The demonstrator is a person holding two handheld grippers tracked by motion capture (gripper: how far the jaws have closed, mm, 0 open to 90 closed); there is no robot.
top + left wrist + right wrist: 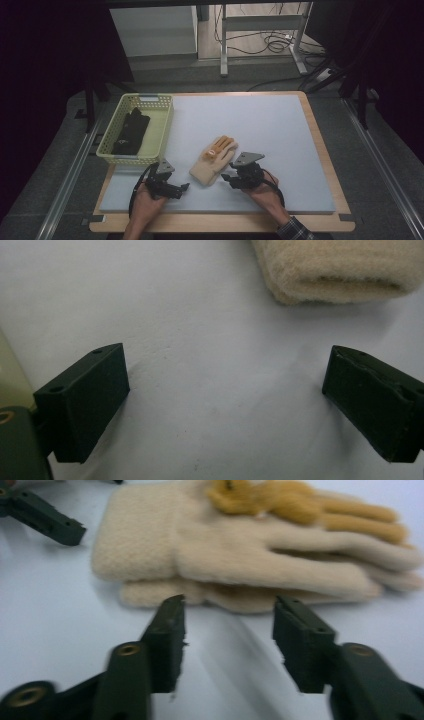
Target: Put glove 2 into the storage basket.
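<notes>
Figure: approach to the cream gloves. My right gripper [227, 640] has its jaws parted to a middling width with nothing between them; the tips stand just short of the near edge of the glove pile [250, 560] and do not touch it. My left gripper [225, 395] is spread wide over bare mat, also empty, with the cuff end of the pile [340, 267] lying beyond it at about one o'clock.

In the high view the right gripper [231, 176] sits at roughly four o'clock of the gloves [214, 161] and the left gripper [181, 189] at about eight o'clock, so the two flank the cuff end. The gloves lie flat on the grey mat [270, 125], cream ones stacked, with a mustard-yellow one [305, 502] on top toward the fingers. At ten o'clock from them stands a pale green basket [161, 131] holding a black glove [131, 131].

I judge the step in hand to be the reach before pick-up. The next move calls for easing the right jaws forward around the soft edge and closing firmly, since the fleece layers may slide apart; the basket looks the likely destination.
</notes>
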